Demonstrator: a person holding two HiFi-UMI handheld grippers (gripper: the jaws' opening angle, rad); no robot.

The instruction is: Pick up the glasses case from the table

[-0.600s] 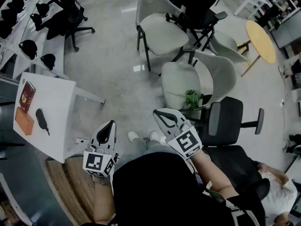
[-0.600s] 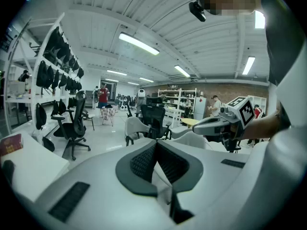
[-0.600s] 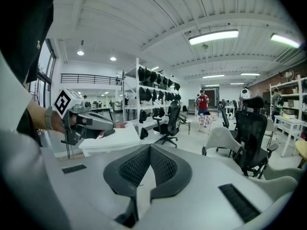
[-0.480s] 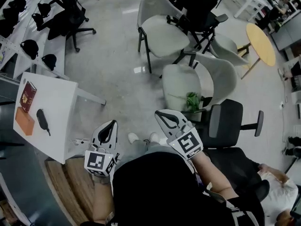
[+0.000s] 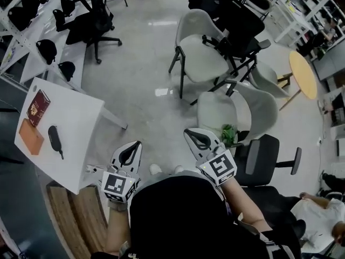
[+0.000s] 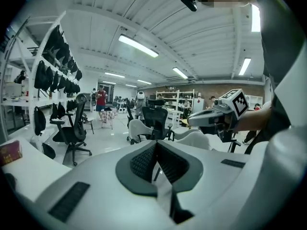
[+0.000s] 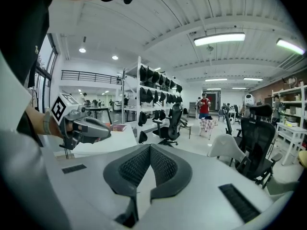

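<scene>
Head view: slim, dark, oval glasses case (image 5: 53,135) on smooth white table (image 5: 75,117).

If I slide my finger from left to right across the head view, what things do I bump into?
orange box → black oval case → left gripper → right gripper → round yellow table

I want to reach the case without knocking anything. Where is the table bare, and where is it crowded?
Bare: the table's whole right side, from the black case across to the edge by the floor, and its near corner. Crowded: the left edge, where the red book, orange box and black case lie close together.
</scene>
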